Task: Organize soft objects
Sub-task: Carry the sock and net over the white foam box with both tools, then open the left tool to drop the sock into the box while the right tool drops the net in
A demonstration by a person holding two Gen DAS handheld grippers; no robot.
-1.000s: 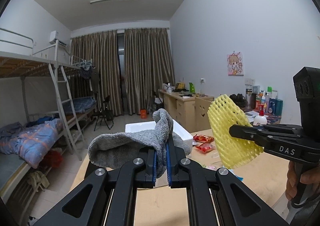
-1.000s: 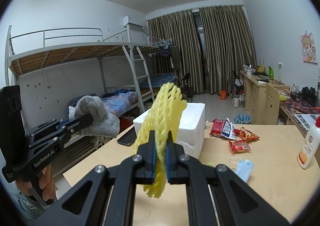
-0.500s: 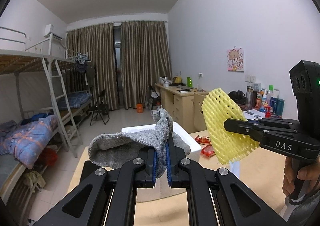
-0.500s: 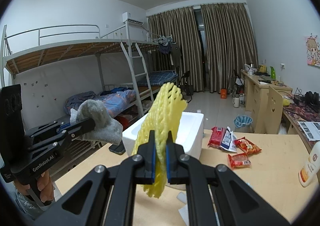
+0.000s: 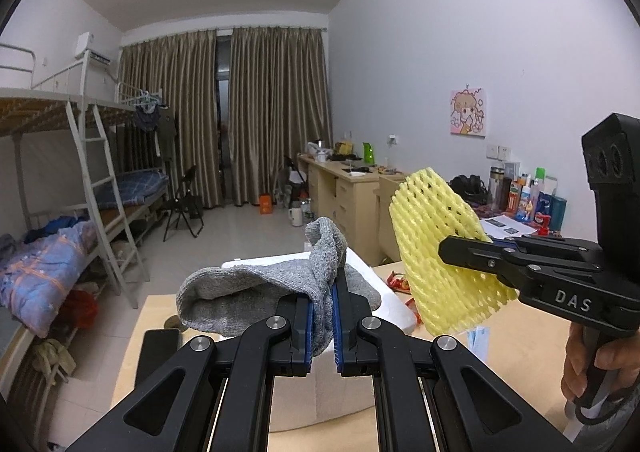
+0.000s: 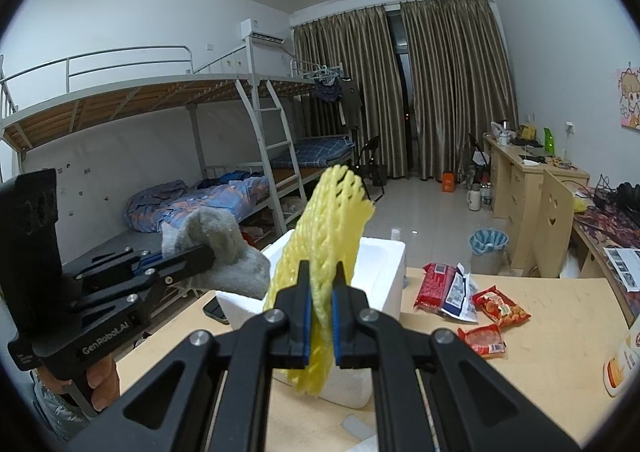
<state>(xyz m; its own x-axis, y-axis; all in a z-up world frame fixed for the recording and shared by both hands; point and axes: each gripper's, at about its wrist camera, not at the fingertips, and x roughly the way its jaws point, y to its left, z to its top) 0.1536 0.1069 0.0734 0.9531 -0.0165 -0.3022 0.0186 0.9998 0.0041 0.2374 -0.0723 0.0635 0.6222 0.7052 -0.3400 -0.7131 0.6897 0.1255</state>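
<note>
- Left gripper (image 5: 322, 326): jaws clamped on a grey sock (image 5: 256, 298), held in the air over the white foam box (image 5: 394, 310). The sock's body drapes to the left of the jaws; its cuff stands up above them.
- Right gripper (image 6: 321, 318): jaws clamped on a yellow foam net sleeve (image 6: 328, 232), held upright above the foam box, with its lower end hanging below the jaws.
- Left wrist view only: the right gripper seen from the side, with the net sleeve's broad face and a hand (image 5: 600, 364) on the handle at lower right. A black phone (image 5: 158, 352) lies on the desk (image 5: 160, 306) just left of the box.
- Right wrist view only: the left gripper seen from the side at far left, with the sock bunched at its tip, and fingers (image 6: 105, 380) around its handle. The net sleeve shows edge-on here.
- Right wrist view only: snack packets (image 6: 468, 302) lie spread on the desk to the right of the box; a white bottle (image 6: 622, 362) stands at the right edge.
- Both views, further back: bunk bed (image 6: 224, 188) on the left, curtains (image 5: 228, 112) on the far wall.
- Left wrist view only: bottles and containers (image 5: 528, 192) crowd a side desk by the right wall.
</note>
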